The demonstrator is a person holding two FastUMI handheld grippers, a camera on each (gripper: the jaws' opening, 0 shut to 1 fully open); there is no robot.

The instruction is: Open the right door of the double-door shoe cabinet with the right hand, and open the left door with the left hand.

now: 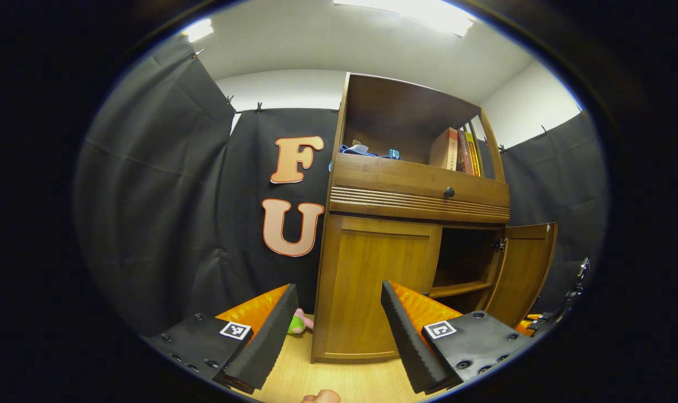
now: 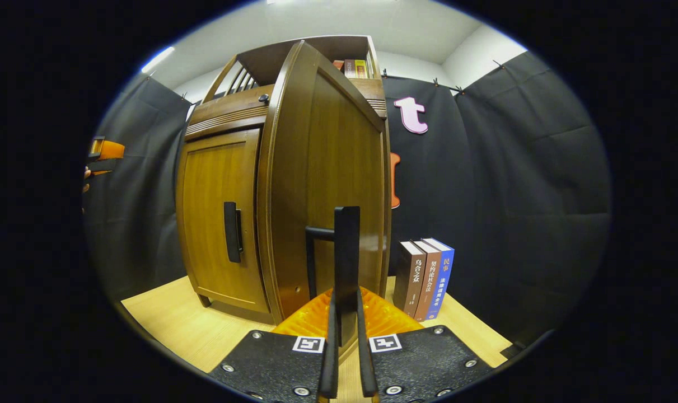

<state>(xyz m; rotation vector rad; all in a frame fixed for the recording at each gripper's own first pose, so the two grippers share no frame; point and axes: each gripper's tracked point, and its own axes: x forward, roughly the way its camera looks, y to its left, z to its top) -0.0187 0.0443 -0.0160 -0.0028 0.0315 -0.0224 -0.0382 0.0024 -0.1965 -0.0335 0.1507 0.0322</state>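
The wooden shoe cabinet [image 1: 417,190] stands on a light wood floor. In the left gripper view its left door [image 1: 372,280] is closed and its right door [image 1: 526,268] is swung out, showing an inner shelf. My left gripper [image 1: 339,288] hangs open a little way in front of the left door, touching nothing. In the right gripper view the right door [image 2: 327,168] stands edge-on, and my right gripper [image 2: 347,296] is shut on its black bar handle [image 2: 347,246]. The left door's handle [image 2: 232,232] is free. The left gripper [image 2: 106,152] also peeks in at the far left.
A drawer with a dark knob [image 1: 449,192] sits above the doors, and the open top shelf holds books [image 1: 456,150]. Three books [image 2: 425,277] stand on the floor beside the cabinet. A small plush toy [image 1: 299,323] lies at the cabinet's left foot.
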